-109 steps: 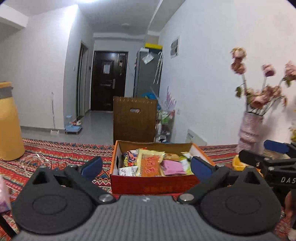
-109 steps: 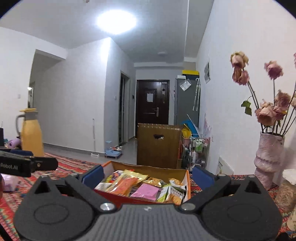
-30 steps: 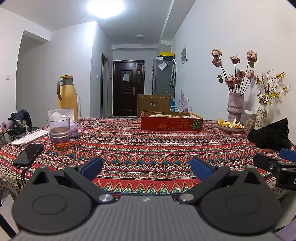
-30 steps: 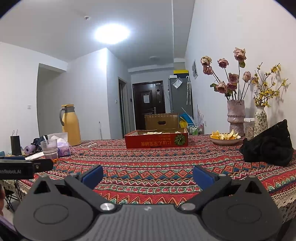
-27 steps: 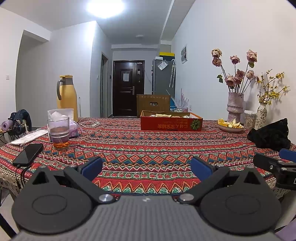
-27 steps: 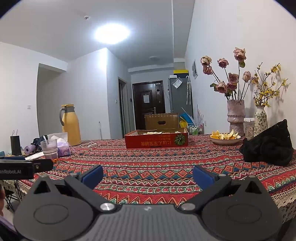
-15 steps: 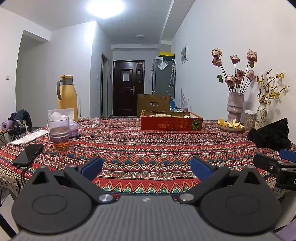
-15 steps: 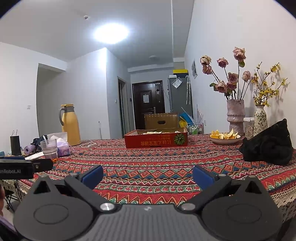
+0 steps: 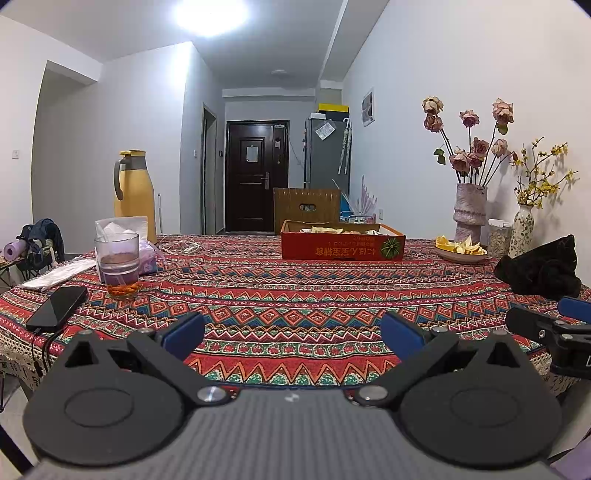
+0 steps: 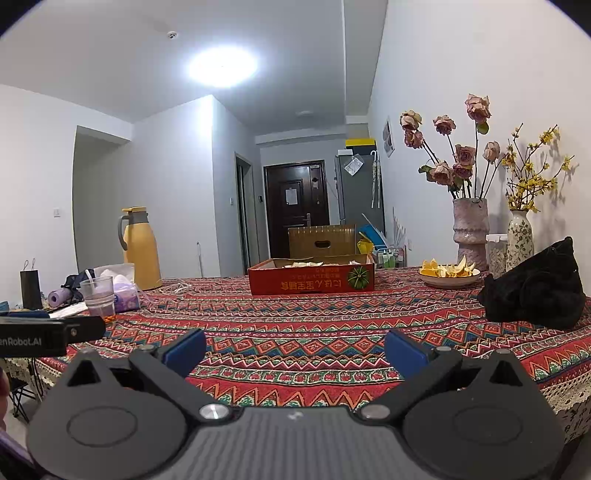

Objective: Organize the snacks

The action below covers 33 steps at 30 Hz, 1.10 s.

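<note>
Wrist views side by side at near table edge (image 9: pixel 110 325), facing far red box (image 9: pixel 342 240) (image 10: pixel 311 277); shared tabletop.

light: ceiling lamp (image 9: pixel 211 16) blown out, room evenly bright; shadows: faint on wall beside flowers (image 10: pixel 450 155); edges: fisheye-bent, dark corners; focus: sharp

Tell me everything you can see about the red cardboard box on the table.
The red cardboard box is a shallow, open tray with brown inner walls. It rests flat on the patterned tablecloth at the far side. Its front wall bears upside-down gold characters and a green round emblem. Pale snack packets show just above the rim. Nothing else touches it.
</note>
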### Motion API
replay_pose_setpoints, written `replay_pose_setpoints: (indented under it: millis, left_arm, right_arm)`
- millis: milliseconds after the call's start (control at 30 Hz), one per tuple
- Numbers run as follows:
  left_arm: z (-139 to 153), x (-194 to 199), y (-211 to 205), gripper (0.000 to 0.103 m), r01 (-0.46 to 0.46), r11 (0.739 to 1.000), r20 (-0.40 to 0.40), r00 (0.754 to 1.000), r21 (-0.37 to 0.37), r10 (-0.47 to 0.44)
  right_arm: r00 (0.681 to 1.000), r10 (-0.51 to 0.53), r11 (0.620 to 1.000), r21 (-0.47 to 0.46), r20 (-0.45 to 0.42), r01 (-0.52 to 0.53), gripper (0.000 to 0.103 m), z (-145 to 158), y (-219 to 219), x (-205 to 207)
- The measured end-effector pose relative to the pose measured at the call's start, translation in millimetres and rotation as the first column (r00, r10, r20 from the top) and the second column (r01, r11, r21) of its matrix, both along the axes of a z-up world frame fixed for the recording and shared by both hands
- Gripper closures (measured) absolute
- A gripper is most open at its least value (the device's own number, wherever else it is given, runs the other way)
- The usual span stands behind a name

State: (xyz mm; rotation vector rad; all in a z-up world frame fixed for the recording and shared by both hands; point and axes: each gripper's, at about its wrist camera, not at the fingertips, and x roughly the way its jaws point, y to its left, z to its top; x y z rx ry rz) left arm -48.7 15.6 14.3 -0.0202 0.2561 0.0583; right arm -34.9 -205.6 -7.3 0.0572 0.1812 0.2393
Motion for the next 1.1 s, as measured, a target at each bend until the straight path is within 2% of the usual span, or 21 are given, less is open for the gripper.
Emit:
replay_pose_setpoints:
  millis: [933, 1100]
  left_arm:
    - [-0.8, 1.2, 1.0, 0.0, -0.004, 1.0, -0.005, 1.0, 0.001, 0.004]
    - [-4.5, 2.5, -0.1, 0.0, 0.031, 1.0, -0.02, 0.999, -0.003, -0.031]
  right_arm:
    - [1.0, 0.003, 1.0, -0.002, 0.003, -0.003, 0.0, 0.9, 0.0, 1.4]
    - [1.0, 0.009, 1.0, -0.004, 0.005, -0.009, 0.0, -0.6, 0.3, 4.3]
